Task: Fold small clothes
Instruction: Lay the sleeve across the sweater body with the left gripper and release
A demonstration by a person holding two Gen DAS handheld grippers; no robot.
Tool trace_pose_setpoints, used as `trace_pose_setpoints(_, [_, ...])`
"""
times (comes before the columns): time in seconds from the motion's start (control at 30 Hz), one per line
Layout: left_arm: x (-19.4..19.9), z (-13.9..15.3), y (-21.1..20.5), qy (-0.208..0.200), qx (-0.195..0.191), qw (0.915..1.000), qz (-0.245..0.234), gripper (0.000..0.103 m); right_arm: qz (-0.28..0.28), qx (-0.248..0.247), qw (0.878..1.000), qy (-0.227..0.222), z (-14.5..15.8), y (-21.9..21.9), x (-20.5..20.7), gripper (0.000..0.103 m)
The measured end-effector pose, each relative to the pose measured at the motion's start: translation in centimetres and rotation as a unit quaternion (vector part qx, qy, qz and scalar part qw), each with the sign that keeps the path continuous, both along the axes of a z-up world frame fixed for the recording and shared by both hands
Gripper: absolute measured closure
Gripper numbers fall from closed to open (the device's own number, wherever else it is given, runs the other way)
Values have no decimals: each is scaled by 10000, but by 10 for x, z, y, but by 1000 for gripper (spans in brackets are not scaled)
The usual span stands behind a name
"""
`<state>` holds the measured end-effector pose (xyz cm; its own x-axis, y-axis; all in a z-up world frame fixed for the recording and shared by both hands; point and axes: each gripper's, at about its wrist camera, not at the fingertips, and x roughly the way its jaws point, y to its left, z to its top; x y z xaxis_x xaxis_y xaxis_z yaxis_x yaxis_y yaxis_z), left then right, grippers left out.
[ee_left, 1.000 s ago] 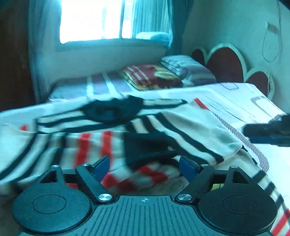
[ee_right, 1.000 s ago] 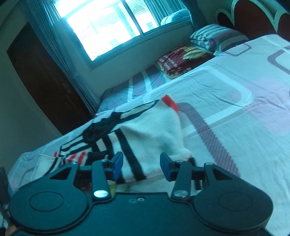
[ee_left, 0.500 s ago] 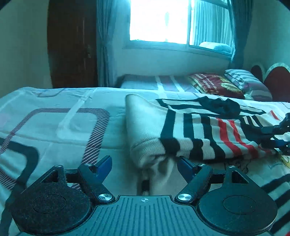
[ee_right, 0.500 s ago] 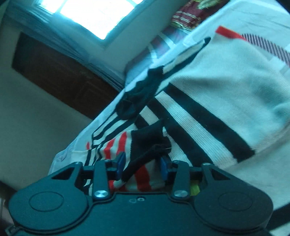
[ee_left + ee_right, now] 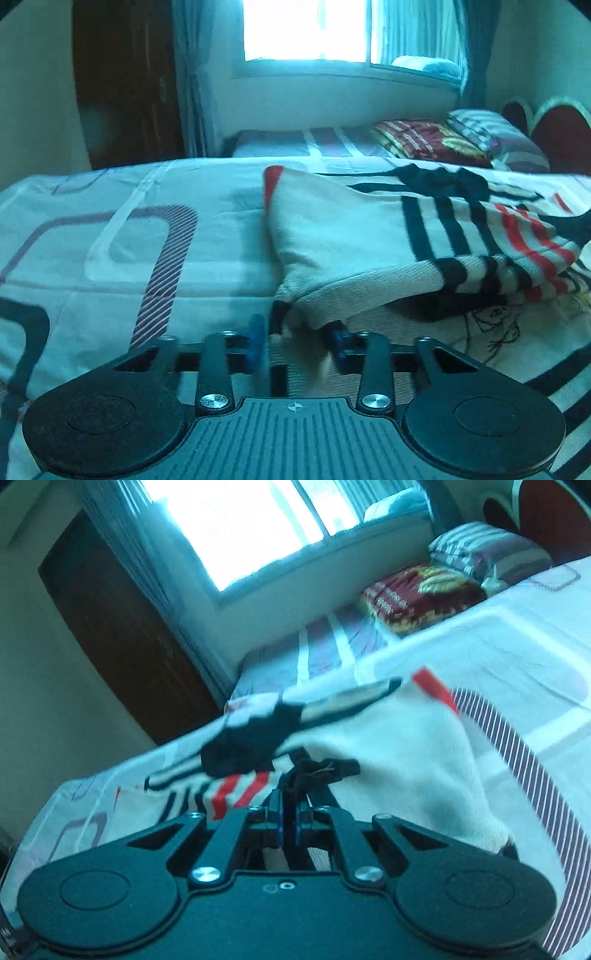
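A small cream knit sweater (image 5: 369,236) with black and red stripes lies on the bed, partly folded over itself. It also shows in the right wrist view (image 5: 399,760). My left gripper (image 5: 297,341) is half closed around the sweater's near cream corner, with a gap still between the fingers. My right gripper (image 5: 289,814) is shut on a black edge of the sweater (image 5: 317,771) and holds it bunched just above the fingers.
The bed sheet (image 5: 129,240) is white with rounded purple and dark patterns. A second bed (image 5: 314,144) with a red blanket (image 5: 417,138) and striped pillow (image 5: 495,136) stands beyond, under the window. A dark wooden door (image 5: 125,81) is at the left.
My right gripper has closed onto the black edge of the sweater. My left gripper has narrowed around the sweater's near corner, and the fold has lifted.
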<state>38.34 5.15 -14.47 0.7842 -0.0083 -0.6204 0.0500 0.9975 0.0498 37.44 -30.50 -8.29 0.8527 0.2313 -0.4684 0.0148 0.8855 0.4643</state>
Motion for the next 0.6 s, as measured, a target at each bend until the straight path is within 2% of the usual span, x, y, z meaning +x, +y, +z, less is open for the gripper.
trace_pose_setpoints(0.1, [-1,3,-4,-39,89,9999,45,67,16,74,10000,31,-4,2,0,96])
trace_pose_setpoints(0.2, [-9,13,-9,-323,249,9992,-41,67,107,56,9999,56,-4,2,-8,94])
trace_pose_setpoints(0.27, [-7,13,-12,-352,441,9984,-87,65,76,105,9998,122,-5,-1,-3,84])
trace_pose_setpoints(0.3, [-4,12,-12,-302,451,9985,-92,59,38,160,9997,174,-8,-3,-1,76])
trace_pose_setpoints(0.33, [-2,12,-12,-274,443,9986,-87,55,-4,250,9994,253,-10,-6,-1,73])
trace_pose_setpoints(0.4, [3,9,-5,-205,199,9995,-95,59,-56,420,9985,350,-17,-9,2,75])
trace_pose_setpoints(0.43, [6,6,2,-98,-111,9999,-48,71,-89,472,9982,370,-20,-10,2,83])
trace_pose_setpoints(0.47, [7,5,11,-62,-448,9990,41,71,-81,502,9979,405,-22,-11,2,91])
trace_pose_setpoints(0.5, [5,5,16,-122,-618,9979,148,71,-39,522,9979,378,-22,-11,2,96])
trace_pose_setpoints(0.6, [-1,3,29,-282,-1102,9924,461,71,187,409,9989,-138,-12,-4,-9,96])
